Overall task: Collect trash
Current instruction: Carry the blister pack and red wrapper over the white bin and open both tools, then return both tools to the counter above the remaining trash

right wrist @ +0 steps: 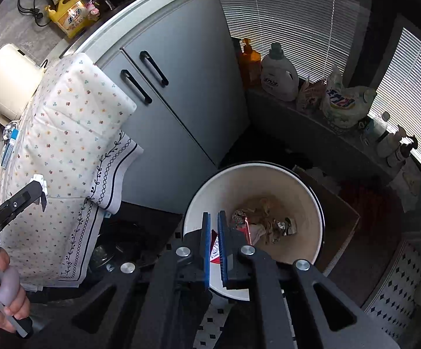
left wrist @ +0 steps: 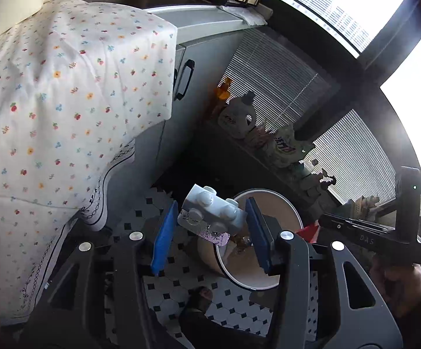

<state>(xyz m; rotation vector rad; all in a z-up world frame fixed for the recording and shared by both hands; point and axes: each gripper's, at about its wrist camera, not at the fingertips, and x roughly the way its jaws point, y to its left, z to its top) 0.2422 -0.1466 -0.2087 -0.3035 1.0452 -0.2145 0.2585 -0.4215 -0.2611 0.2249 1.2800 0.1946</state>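
Trash is sitting between my fingers over the bin (left wrist: 268,203): my left gripper (left wrist: 210,226) is clamping a grey toy brick (left wrist: 213,206) with a foil blister strip (left wrist: 204,228) pressed under it, just above the bin's rim. My right gripper (right wrist: 214,226) is hanging over the same bin, its jaws barely parted around a red-and-white wrapper (right wrist: 215,251).

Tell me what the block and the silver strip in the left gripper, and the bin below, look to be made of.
Block: smooth, slightly glossy grey-white plastic, judging by its moulded round studs. Silver strip: likely foil-backed blister packaging; crinkled metallic sheen, raised bubbles, small print. Bin: matte cream inside with a thin dark rim; plastic or coated metal, cannot tell which.
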